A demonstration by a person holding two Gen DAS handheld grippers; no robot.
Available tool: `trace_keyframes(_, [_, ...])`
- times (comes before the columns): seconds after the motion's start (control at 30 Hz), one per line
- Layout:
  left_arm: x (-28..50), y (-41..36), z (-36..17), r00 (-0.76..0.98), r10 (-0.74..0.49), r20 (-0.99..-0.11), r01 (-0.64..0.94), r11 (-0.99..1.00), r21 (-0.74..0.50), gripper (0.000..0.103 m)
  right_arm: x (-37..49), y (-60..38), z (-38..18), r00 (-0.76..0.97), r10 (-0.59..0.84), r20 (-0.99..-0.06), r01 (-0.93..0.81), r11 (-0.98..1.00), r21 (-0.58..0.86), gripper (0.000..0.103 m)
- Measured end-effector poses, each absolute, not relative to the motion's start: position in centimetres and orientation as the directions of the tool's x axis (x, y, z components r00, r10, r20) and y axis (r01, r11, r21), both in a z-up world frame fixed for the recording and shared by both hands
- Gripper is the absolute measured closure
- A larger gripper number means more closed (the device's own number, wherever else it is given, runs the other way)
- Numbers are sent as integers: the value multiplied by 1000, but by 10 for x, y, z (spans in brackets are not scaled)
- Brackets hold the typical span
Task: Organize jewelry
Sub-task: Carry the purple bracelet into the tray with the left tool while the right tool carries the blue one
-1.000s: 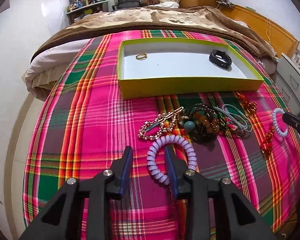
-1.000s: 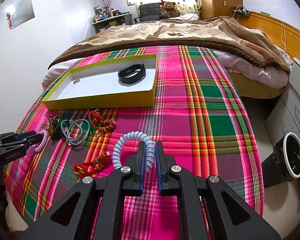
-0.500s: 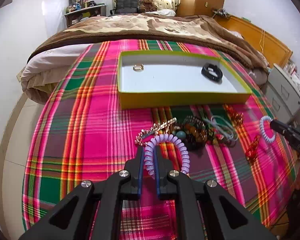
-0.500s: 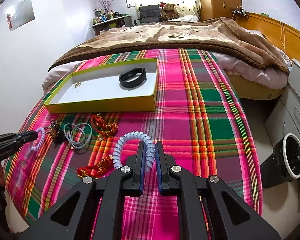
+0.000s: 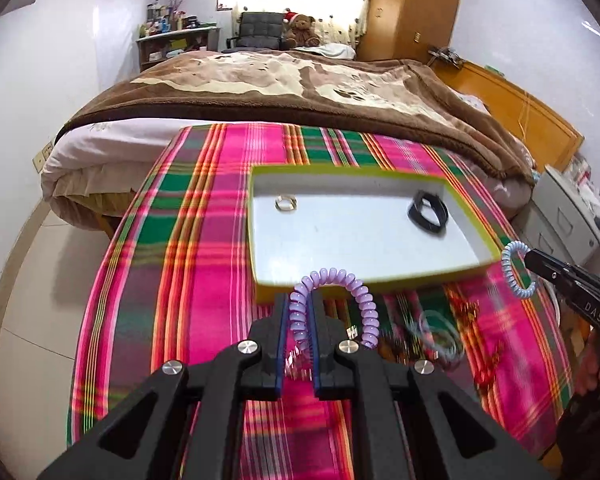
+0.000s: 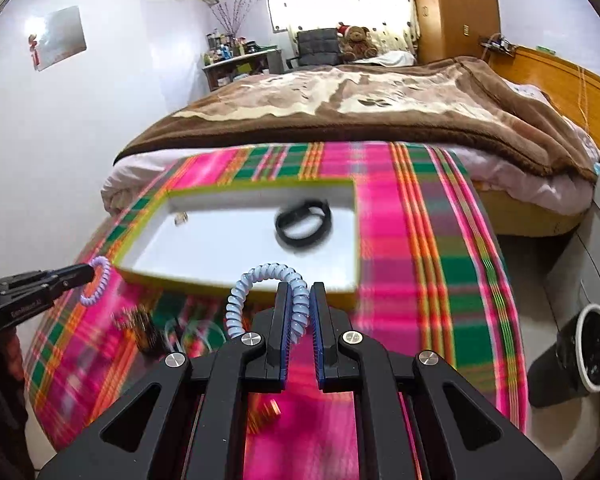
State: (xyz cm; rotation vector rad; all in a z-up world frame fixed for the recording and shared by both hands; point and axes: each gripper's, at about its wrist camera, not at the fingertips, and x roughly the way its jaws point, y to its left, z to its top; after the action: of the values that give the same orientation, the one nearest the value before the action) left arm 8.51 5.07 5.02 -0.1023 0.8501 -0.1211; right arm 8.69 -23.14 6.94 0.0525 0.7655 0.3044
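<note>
Two claws both loaded, my left claw [image 5: 299,312] clamped on a purple coil bracelet [image 5: 350,292], my right claw [image 6: 299,308] clamped on a blue coil bracelet [image 6: 260,280], both held above the plaid surface [image 5: 204,264] near the yellow-rimmed tray's [image 5: 380,280] front edge, black band [image 5: 428,216] and gold ring [image 5: 286,203] lying inside the tray.

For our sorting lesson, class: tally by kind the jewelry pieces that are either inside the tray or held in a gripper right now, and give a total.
Spiral coil bracelets, held: 2 (purple in the left gripper, pale blue in the right gripper)
Black bands, in the yellow-green tray: 1
Gold rings, in the tray: 1
Total: 4
</note>
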Motion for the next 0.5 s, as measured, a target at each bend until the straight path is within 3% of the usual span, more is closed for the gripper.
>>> trace_keyframes(0.5, [153, 46, 47, 647, -146, -748, 69, 989, -133, 93, 185, -172, 56, 611, 288, -738, -318, 942, 105, 93])
